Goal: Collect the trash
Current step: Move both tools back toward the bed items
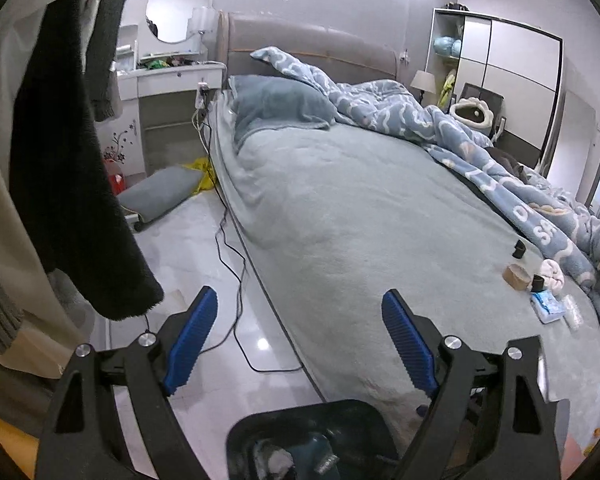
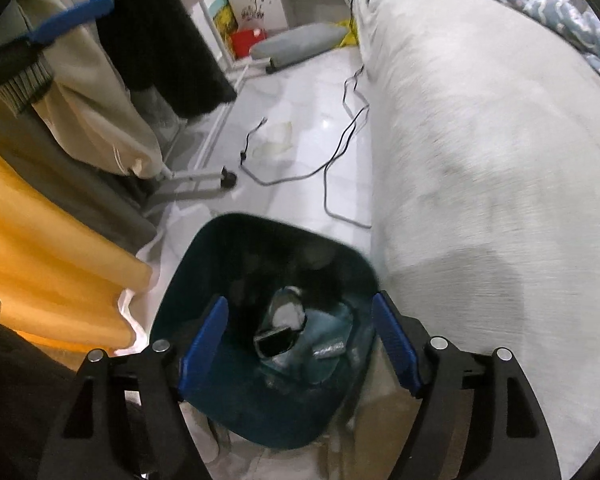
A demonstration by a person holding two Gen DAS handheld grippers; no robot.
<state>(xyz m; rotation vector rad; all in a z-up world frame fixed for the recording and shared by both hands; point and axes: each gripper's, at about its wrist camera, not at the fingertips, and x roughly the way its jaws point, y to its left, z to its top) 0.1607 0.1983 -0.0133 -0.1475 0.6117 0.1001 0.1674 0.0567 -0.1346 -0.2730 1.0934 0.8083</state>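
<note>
A dark teal trash bin [image 2: 204, 264] stands on the floor beside the bed and holds crumpled wrappers and packets [image 2: 296, 336]; its rim also shows in the left wrist view [image 1: 260, 420]. My right gripper [image 2: 298, 318] is open and empty right above the bin. My left gripper [image 1: 298, 308] is open and empty, held over the bed's near edge. On the bed at the right lie a tape roll [image 1: 518, 276], a blue tissue pack [image 1: 548, 307], a white crumpled wad [image 1: 552, 274] and clear plastic [image 1: 572, 312].
Grey bed [image 1: 360, 220] with a blue quilt [image 1: 440, 120]. Black cables [image 2: 340, 136] trail over the tiled floor. Clothes hang on a rack at the left [image 1: 68, 160]. A cushion [image 1: 160, 192] and a red tub [image 2: 248, 42] lie near the dresser [image 1: 172, 76].
</note>
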